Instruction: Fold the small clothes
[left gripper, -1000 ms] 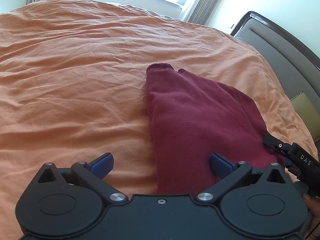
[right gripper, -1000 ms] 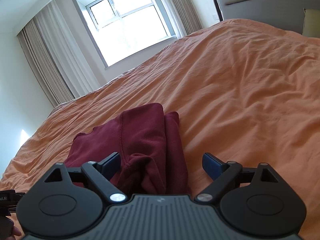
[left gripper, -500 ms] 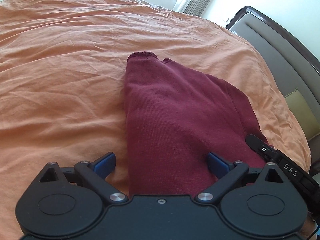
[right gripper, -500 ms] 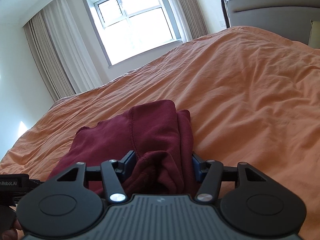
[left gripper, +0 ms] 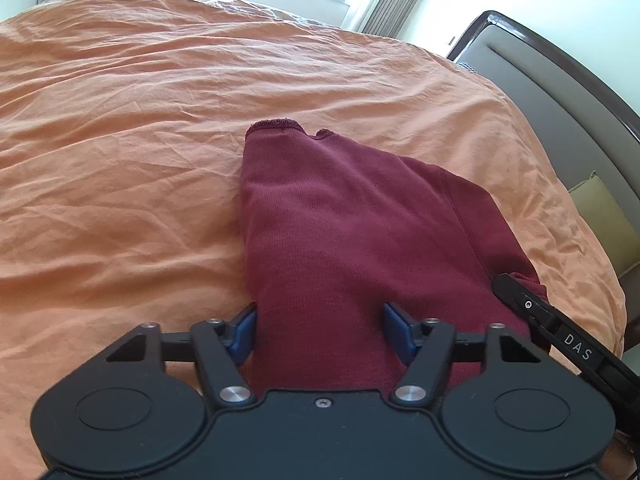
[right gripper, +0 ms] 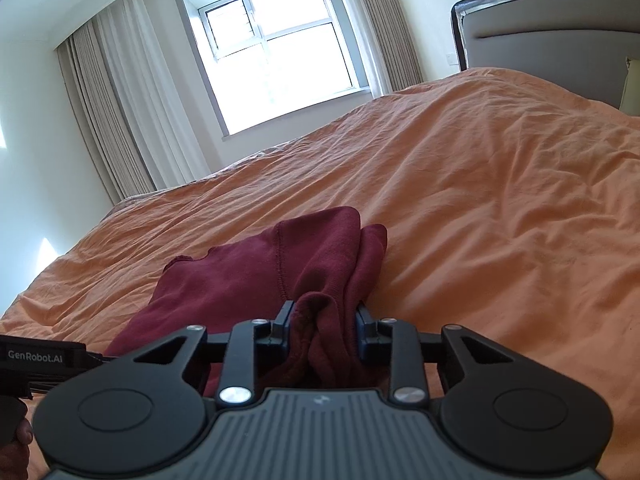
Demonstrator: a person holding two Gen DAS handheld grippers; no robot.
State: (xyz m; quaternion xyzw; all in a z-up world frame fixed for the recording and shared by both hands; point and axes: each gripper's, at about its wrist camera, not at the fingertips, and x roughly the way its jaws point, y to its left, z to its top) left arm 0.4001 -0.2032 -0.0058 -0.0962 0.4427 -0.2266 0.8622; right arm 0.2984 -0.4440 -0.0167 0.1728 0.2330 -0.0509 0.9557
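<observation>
**Both grippers taking hold of the near edge**

The maroon garment [left gripper: 352, 232] lies on the orange bed [left gripper: 120, 140], running toward 12 o'clock. The right gripper [right gripper: 323, 326] has just been closing and now pinches bunched fabric; the left gripper [left gripper: 320, 330], also closing, straddles the hem, its hold uncertain. Next, probably: lift together and fold forward evenly.

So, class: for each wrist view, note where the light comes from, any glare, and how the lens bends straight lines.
Right wrist view: the window is blown out white, backlighting the room, and the curtains and headboard bow from fisheye distortion. Left wrist view: daylight enters from the top edge, the orange bedspread is evenly lit, and dark vignette corners show.
</observation>
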